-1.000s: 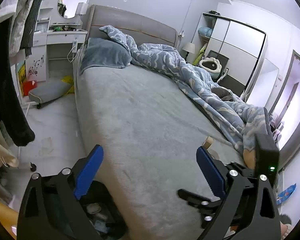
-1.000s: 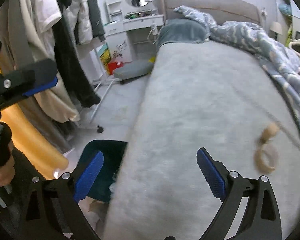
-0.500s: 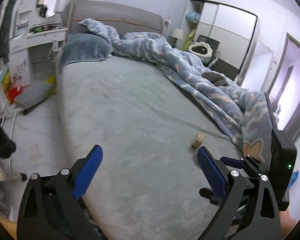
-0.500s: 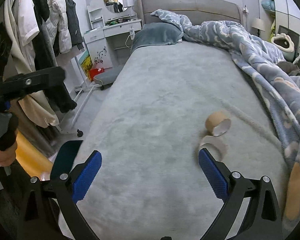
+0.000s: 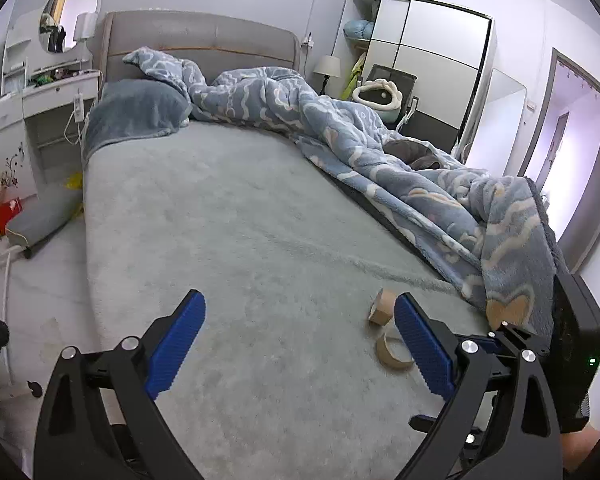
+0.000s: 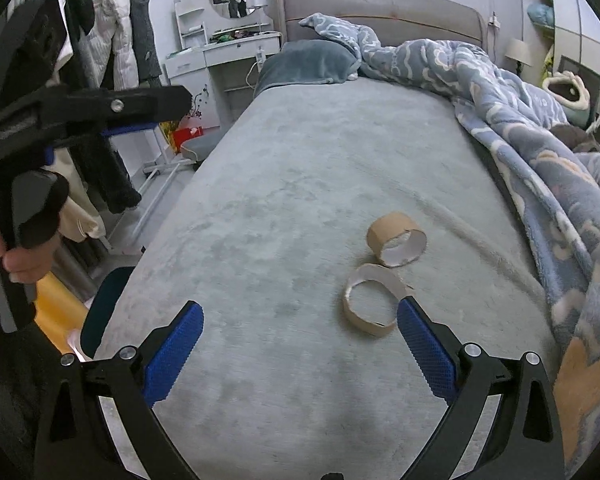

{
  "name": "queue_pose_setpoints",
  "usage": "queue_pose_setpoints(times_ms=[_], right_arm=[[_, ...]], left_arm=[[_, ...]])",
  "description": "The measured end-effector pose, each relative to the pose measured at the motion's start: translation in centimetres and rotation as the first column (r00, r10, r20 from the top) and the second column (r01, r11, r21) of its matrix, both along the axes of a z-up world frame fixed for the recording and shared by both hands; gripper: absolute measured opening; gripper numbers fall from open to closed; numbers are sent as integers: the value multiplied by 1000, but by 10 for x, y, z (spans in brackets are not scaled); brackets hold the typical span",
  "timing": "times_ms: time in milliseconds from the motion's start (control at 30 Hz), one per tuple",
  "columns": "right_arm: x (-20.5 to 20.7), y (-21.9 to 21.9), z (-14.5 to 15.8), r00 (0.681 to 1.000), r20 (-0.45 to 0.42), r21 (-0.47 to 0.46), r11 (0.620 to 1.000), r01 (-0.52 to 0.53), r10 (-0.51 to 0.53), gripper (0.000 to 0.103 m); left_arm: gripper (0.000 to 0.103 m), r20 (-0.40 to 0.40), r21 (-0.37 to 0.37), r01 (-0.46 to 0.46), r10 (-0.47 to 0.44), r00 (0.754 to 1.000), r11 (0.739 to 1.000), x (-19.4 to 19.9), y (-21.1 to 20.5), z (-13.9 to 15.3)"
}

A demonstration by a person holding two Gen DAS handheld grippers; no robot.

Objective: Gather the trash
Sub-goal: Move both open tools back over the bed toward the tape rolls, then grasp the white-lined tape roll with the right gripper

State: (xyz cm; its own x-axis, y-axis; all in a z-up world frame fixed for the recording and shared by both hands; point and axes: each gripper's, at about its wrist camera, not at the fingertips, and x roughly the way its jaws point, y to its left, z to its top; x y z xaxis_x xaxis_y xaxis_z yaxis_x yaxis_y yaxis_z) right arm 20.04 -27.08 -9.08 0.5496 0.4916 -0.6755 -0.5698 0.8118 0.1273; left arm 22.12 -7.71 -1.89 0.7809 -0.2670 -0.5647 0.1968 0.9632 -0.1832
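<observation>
Both tongs empty, jaws spread wide. Right gripper point(image 6: 298, 334) and left gripper point(image 5: 298, 334) hover over the grey bed point(image 6: 300, 160).

Trash in sight: two cardboard tape cores on the bed cover. The flattened core point(image 6: 370, 300) lies just ahead of my right tongs' right-hand finger point(image 6: 424, 350), its near rim right at that fingertip in the right view; touching or just short, I cannot tell. The taller core point(image 6: 396, 240) lies just beyond it, on its side, bore opening toward me and somewhat rightward. The two look almost in contact; the gap is too fine to judge.

Key relation: the flattened core sits ahead and to the right of the right tongs' centreline, not between the jaws. Judgement: the right tongs are nearer and would need to shift right and forward to straddle it, closing across the ring's short width.

In the left view both cores point(image 5: 392, 350) point(image 5: 382, 306) sit beside that gripper's right finger point(image 5: 422, 354), which cuts off part of the flattened one.

Hard to make out: a dark blue container edge point(image 6: 104, 312) beside the bed, left of the right tongs, possibly the bin; mostly hidden. Blanket point(image 6: 540, 140) heaped to the right could hide more trash.
</observation>
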Motion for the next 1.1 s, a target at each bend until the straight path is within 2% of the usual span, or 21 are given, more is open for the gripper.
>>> queue_pose_setpoints(times_ms=[100, 200, 333, 467, 700, 833, 1100], right_arm=[[4, -9, 1, 1000, -10, 36, 999, 12, -12, 98], [7, -15, 1, 999, -33, 112, 994, 6, -2, 98], [12, -9, -1, 999, -30, 100, 995, -13, 16, 98], [21, -11, -4, 999, -35, 92, 996, 2, 2, 98], [43, -34, -16, 998, -51, 75, 996, 38, -34, 98], [50, -29, -23, 998, -62, 109, 994, -15, 22, 98], [59, -14, -44, 995, -96, 36, 999, -23, 26, 78]], left_arm=[[97, 7, -21, 13, -13, 1000, 1000, 13, -4, -3], [97, 23, 2, 36, -36, 999, 999, 21, -10, -4], [97, 15, -5, 53, -53, 998, 999, 27, -10, -6], [97, 15, 22, 52, -52, 999, 998, 32, -6, -6], [97, -21, -57, 16, -17, 1000, 998, 45, 9, -8], [97, -13, -65, 36, -37, 999, 997, 47, 9, -6], [97, -47, -95, 25, -30, 998, 995, 57, 7, -15]])
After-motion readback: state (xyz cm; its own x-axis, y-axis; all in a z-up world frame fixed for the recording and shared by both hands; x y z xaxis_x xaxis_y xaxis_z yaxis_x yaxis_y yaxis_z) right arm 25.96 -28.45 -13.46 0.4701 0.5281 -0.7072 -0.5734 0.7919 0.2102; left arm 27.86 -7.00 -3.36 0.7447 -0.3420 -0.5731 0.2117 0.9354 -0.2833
